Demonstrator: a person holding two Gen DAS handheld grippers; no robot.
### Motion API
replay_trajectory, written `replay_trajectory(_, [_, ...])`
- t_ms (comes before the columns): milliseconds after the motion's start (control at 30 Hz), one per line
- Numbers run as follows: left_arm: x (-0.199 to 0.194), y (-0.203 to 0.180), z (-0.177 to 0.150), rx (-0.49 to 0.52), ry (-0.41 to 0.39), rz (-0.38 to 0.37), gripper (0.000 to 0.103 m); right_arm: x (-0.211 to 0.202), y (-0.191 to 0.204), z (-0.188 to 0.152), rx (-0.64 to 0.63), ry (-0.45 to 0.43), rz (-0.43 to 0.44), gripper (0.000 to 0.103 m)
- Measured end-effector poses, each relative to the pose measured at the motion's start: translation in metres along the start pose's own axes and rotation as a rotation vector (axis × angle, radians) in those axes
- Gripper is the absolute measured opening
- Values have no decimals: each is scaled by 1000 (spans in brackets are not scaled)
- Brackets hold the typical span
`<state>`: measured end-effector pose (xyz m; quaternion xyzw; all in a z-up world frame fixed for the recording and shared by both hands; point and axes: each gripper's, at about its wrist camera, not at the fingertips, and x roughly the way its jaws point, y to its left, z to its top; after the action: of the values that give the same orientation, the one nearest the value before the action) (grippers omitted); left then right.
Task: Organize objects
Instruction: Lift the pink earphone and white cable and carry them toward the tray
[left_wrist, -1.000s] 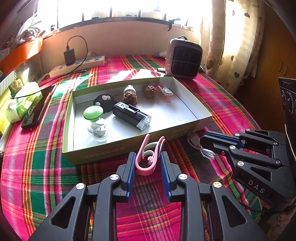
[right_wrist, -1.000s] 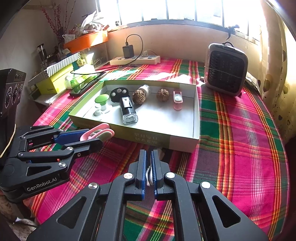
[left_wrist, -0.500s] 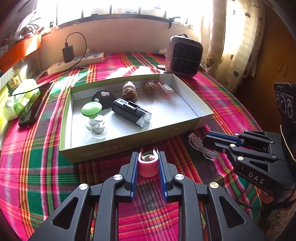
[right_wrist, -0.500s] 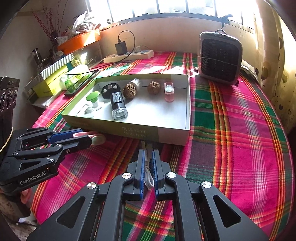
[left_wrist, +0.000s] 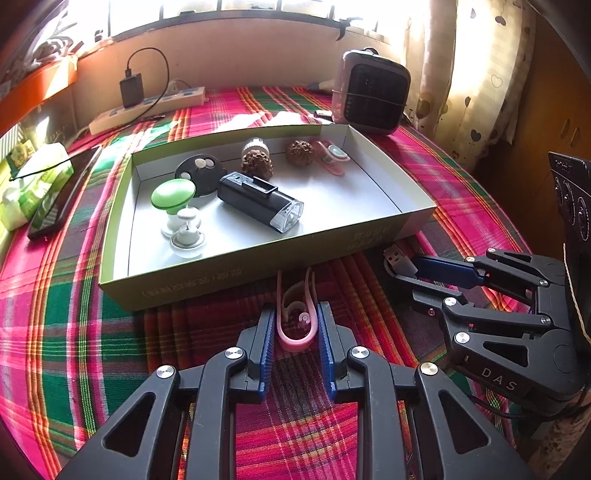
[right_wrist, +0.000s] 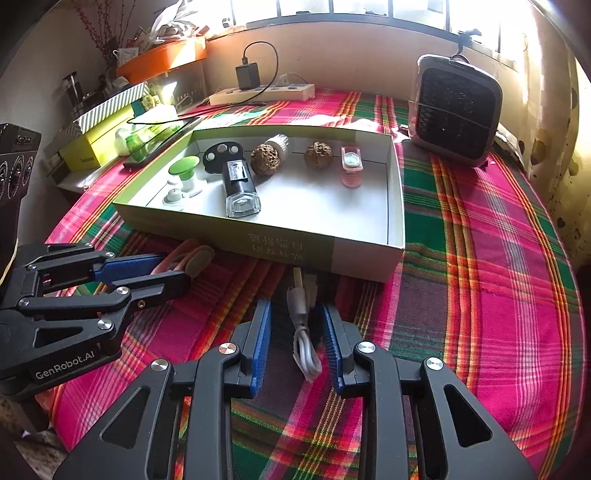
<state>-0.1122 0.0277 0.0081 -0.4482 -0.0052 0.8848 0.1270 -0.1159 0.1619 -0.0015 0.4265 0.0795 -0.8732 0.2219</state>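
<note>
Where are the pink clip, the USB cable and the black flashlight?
pink clip (left_wrist: 295, 338): left wrist view, its curved closed end.
USB cable (right_wrist: 303, 345): right wrist view, its white cord.
black flashlight (left_wrist: 255, 194): left wrist view, its body.

I read "DAS" in pale capitals on the black body of my right gripper (left_wrist: 400, 267), seen from the left wrist view. From the right wrist view, "GenRobot.AI" stands in pale letters on the body of my left gripper (right_wrist: 173, 271). The green front wall of the box (left_wrist: 229, 280) carries printed characters near its left corner and a second block near its right corner; both appear upside down to me and I cannot read them. The yellow carton (right_wrist: 86, 153) at the table's far left edge bears small print, too blurred to make out.
</note>
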Motion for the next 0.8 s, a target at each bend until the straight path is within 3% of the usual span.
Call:
replay_trajectory(167, [1, -2, 1, 2, 1, 6, 22, 0, 0, 0, -1, -3, -18, 14])
replay_trajectory(800, [-18, -3, 7, 5, -50, 17, 21, -20, 1, 8, 4, -59, -2, 12])
